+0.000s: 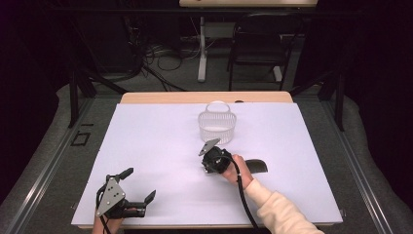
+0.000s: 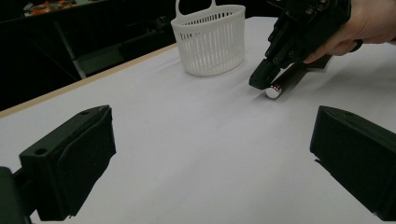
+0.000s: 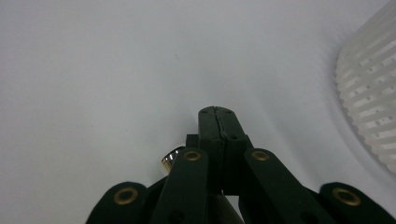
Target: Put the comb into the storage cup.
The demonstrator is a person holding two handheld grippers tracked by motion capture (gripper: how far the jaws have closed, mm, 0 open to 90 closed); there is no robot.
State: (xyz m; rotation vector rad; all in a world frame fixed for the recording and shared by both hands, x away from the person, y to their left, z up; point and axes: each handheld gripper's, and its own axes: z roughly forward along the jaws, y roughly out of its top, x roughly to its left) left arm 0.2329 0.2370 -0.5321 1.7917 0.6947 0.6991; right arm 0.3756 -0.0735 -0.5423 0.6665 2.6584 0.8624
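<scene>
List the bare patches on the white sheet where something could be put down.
Left half of the white sheet, between the basket and the left gripper, is bare. So are the far corners. Crowded: the middle, where the right gripper meets a chrome-tipped dark object.

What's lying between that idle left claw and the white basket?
Only bare white sheet, in the left gripper view, between the left gripper and the white basket.

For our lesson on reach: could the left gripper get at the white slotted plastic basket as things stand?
Probably yes. The left gripper sits open near the table's front edge, and bare white tabletop lies between it and the white slotted plastic basket. The right gripper works off to one side.
</scene>
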